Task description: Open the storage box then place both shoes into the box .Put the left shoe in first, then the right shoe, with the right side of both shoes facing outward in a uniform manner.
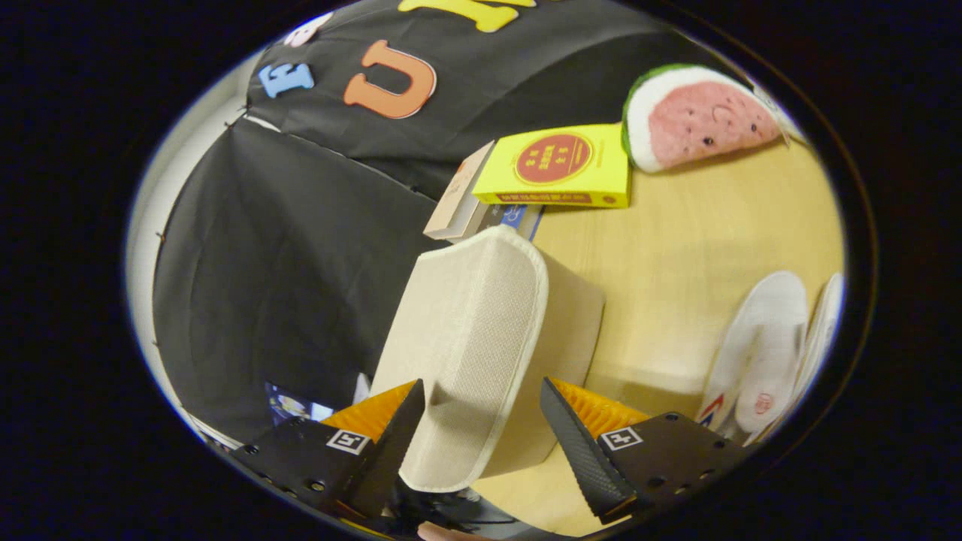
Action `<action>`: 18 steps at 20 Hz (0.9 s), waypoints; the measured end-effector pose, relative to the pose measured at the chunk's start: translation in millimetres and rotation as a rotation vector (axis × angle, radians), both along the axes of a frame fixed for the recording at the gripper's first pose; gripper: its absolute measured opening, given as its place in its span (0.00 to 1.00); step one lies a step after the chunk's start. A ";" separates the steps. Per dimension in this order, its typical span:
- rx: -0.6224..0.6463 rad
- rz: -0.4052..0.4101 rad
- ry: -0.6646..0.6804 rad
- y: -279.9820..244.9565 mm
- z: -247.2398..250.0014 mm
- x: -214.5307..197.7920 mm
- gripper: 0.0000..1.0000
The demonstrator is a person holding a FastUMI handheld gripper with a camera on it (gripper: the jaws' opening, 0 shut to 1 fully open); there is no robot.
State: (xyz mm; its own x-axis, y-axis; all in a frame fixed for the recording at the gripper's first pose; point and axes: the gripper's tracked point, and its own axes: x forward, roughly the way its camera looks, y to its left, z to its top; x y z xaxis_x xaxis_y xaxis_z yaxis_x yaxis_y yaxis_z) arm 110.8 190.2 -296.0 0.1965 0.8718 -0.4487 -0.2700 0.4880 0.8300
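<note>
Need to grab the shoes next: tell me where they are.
In the gripper view, the white shoes lie side by side on the wooden table, right of the storage box between the open gripper's fingers.

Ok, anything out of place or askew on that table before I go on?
Nothing spilled or damaged. The storage box sits closed between the open jaws of the gripper. The shoes wait together beside it. A plush watermelon slice and stacked books lie beyond, unrelated clutter.

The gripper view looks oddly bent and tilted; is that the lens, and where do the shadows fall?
Yes: in the gripper view the fisheye lens curves the wooden table and tilts the scene. The beige fabric storage box, between the open gripper fingers, casts a soft shadow on the table toward the white shoes. The yellow book and watermelon plush look sharp, without glare.
</note>
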 end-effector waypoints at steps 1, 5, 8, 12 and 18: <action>0.033 0.031 0.062 3.5 -8.2 -3.7 0.95; 0.171 0.034 0.227 4.5 -11.4 -4.2 0.95; 0.200 0.055 0.312 8.2 -7.5 -10.0 0.76; 0.166 0.067 0.320 3.9 -2.0 -8.6 0.58; 0.085 0.015 0.302 -6.1 10.2 -8.2 0.28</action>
State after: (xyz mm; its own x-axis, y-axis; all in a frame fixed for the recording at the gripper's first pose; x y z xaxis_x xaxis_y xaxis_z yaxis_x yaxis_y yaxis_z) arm 102.5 184.0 -285.8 0.0523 0.9107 -0.4097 -0.0120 0.4108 0.9116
